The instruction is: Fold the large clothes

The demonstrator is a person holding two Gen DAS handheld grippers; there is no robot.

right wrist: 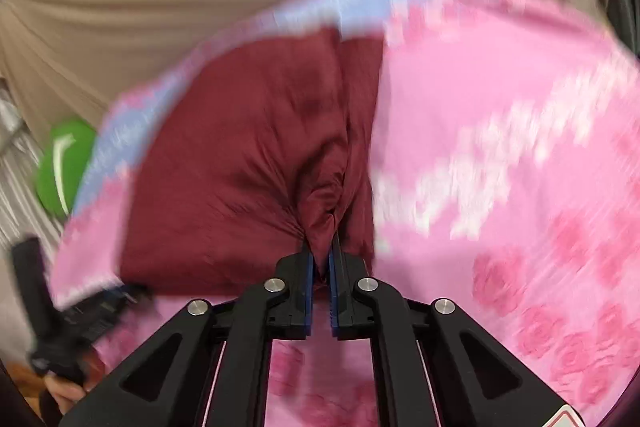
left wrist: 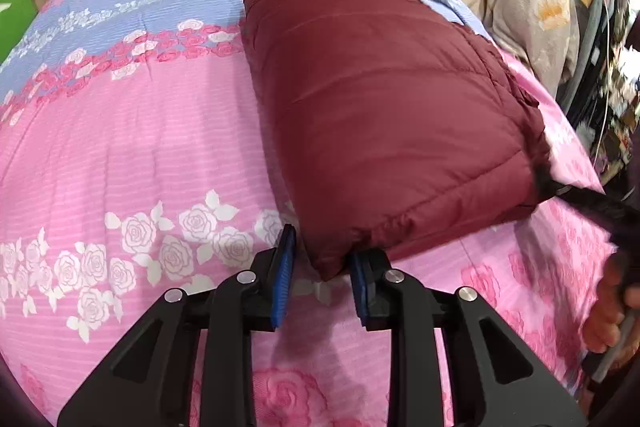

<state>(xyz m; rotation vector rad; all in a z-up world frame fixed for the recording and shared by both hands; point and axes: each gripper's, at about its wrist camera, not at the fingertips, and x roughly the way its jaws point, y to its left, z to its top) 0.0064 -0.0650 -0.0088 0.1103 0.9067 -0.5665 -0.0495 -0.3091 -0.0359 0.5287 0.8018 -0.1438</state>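
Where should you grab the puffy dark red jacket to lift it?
Grip the folded dark red quilted jacket at its two near corners, coming in low from the near edge. The padding is thick in the middle, but the corners bunch thin enough to pinch. The right tool already pinches one corner; the left tool straddles the other, above the pink rose-patterned bedspread.

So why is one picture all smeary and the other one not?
Right wrist view: motion blur smears the pink flowered bedspread and maroon jacket; only the right gripper looks sharp. Left wrist view: mostly crisp, roses clear around the left gripper, blur only at the right edge. Both views bulge from the fisheye lens, with dark corners.
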